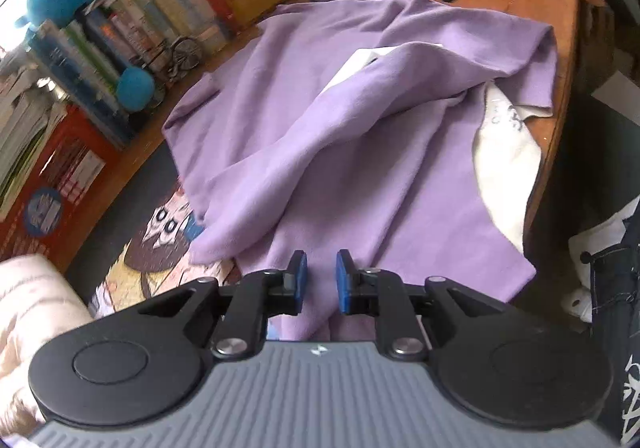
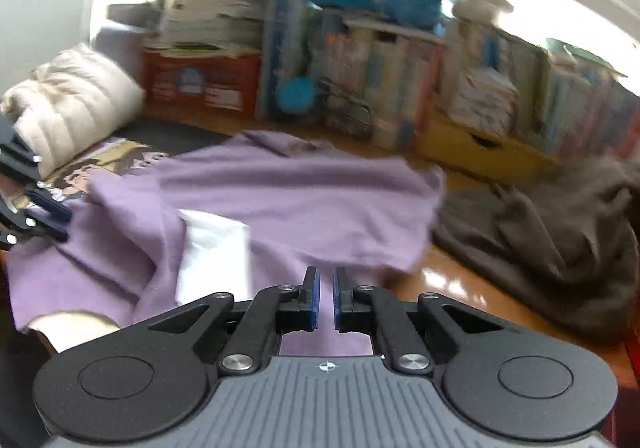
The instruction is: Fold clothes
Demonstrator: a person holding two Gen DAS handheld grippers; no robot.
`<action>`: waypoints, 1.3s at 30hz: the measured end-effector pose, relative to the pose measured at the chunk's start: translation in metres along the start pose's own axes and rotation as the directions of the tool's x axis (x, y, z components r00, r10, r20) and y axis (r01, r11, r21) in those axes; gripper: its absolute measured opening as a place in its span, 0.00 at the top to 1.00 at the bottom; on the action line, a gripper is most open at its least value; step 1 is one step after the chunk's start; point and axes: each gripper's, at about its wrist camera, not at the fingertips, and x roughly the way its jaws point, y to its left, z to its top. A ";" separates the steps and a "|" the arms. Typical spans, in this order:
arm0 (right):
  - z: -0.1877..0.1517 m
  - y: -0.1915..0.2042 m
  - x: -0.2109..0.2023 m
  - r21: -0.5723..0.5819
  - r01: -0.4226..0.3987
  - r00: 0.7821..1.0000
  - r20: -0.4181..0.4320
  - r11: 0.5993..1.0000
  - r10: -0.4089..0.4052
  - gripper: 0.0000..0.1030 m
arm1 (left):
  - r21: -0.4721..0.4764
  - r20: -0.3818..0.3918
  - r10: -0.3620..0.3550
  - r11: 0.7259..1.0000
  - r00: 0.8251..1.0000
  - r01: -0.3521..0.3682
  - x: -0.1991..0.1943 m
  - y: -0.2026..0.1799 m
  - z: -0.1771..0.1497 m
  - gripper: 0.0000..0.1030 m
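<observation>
Two grippers over purple garment (image 1: 320,136) | left gripper (image 1: 321,280) jaws narrowly apart, empty | right gripper (image 2: 324,298) jaws nearly together, empty

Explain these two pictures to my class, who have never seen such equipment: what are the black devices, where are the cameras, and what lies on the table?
There is no robot. A person holds a two-finger gripper in each hand, and each carries a camera looking along its fingers. One picture comes from the left gripper, the other from the right gripper. A purple garment lies crumpled on the wooden table, with a grey garment beside it. Both grippers' pads stand apart, holding nothing.
</observation>
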 end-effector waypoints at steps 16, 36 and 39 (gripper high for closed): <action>0.062 0.125 0.158 0.154 -0.348 0.921 -0.127 0.925 0.368 0.56 | -0.237 0.098 -0.005 0.971 0.995 0.028 -0.013 0.014 -0.030 0.79; 0.091 0.005 0.031 0.436 -0.637 0.767 0.274 0.636 0.580 0.96 | -0.293 0.134 0.003 0.955 0.991 0.037 -0.015 0.017 -0.036 0.78; 0.102 -0.042 0.004 0.485 -0.644 0.765 0.394 0.592 0.510 0.96 | -0.297 0.138 0.007 0.954 0.990 0.035 -0.016 0.017 -0.037 0.78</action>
